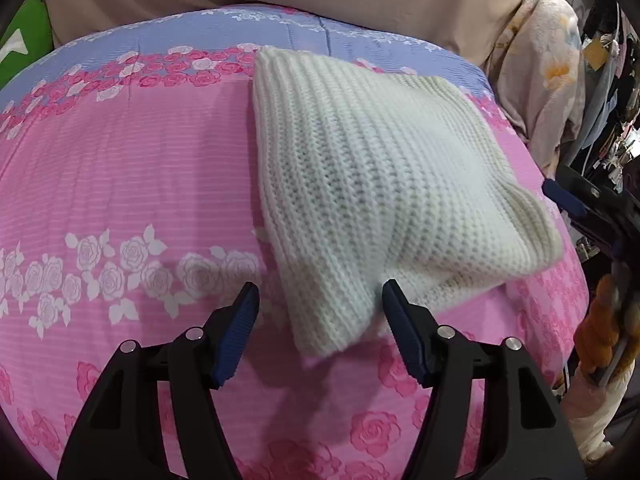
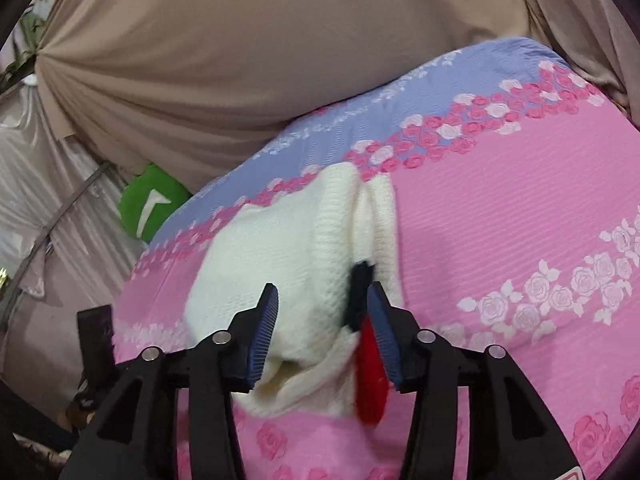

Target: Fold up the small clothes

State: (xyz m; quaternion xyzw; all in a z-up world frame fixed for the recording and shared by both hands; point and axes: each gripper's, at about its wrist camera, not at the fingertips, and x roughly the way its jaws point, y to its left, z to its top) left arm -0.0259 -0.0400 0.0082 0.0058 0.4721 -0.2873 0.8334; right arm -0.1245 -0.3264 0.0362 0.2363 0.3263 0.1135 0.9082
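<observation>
The white knit garment (image 1: 372,184) is lying folded on the pink rose-print bedspread (image 1: 120,168), probably so its layers can be flattened. The left tool (image 1: 320,320) is hovering wide at the garment's near corner, gripping nothing. The right tool (image 2: 322,334) is gaping wide too, straddling the garment's layered edge. Only the right view is showing a red and black tag (image 2: 370,372) beside that edge; only the left is showing the garment's whole ribbed top.

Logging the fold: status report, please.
Left gripper open, right gripper open. White knit sweater folded on pink bedspread. Red strip beside right gripper.
</observation>
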